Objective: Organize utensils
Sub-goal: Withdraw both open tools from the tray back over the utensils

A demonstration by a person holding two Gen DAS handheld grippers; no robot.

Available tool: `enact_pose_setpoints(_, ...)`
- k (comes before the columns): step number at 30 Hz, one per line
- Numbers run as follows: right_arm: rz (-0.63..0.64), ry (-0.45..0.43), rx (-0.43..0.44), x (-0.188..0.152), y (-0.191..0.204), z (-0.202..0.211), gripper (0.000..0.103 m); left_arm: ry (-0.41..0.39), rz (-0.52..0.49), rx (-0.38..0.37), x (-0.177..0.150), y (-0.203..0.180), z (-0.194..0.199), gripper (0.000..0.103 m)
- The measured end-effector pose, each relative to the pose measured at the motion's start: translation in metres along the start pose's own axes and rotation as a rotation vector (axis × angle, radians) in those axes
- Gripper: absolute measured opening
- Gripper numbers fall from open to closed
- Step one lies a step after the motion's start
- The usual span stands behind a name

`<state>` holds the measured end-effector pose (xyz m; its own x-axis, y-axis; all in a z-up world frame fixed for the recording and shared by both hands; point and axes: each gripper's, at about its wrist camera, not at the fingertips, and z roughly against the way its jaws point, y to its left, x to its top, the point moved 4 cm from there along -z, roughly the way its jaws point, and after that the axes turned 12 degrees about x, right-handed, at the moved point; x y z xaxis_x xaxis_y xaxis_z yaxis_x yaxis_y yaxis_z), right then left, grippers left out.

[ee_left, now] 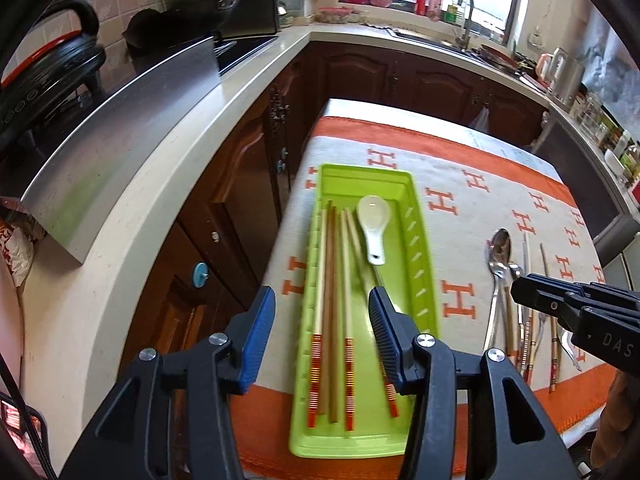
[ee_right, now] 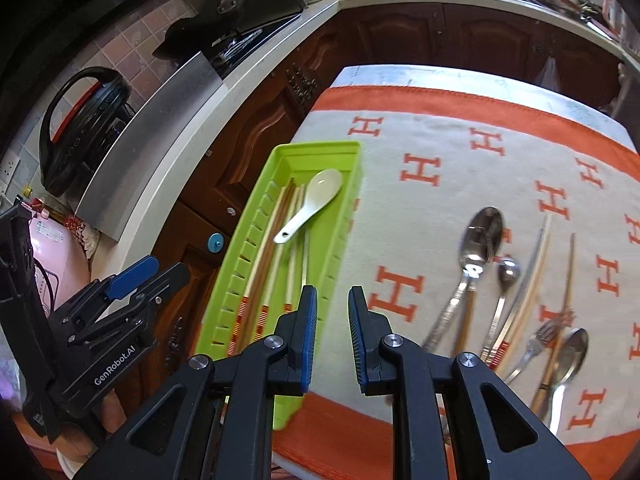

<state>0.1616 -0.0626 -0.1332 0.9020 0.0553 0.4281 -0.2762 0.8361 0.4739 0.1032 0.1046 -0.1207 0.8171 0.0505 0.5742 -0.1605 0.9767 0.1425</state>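
Since the shiny metal spoons (ee_right: 482, 240) and the small metal fork (ee_right: 538, 340) are hard, smooth and slippery, I think the best place to pinch each one is across the thin handle, near its middle. They lie loose on the white cloth with orange letters (ee_right: 440, 208), well apart from the bright green plastic tray (ee_right: 256, 248). A few long thin chopsticks (ee_right: 532, 280) lie with them; these look light and stiff and may roll, so a grip near the thick end seems safest.

Inside the tray lie four pale wooden chopsticks with red striped ends (ee_left: 348, 280) and a white china soup spoon (ee_left: 374, 224), which could chip if dropped.

The left gripper (ee_left: 322, 336) hangs over the tray with its jaws apart and nothing between them. The right gripper (ee_right: 332, 336) hangs over the cloth beside the tray, its jaws a little apart and empty
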Motion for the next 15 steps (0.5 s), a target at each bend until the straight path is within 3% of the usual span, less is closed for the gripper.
enact_pose_setpoints(15, -0.202, -0.11, -0.023, -0.053, -0.125, 0.089, 0.017, 0.062, -0.12, -0.149, -0.015, -0.123, 0.009, 0.047)
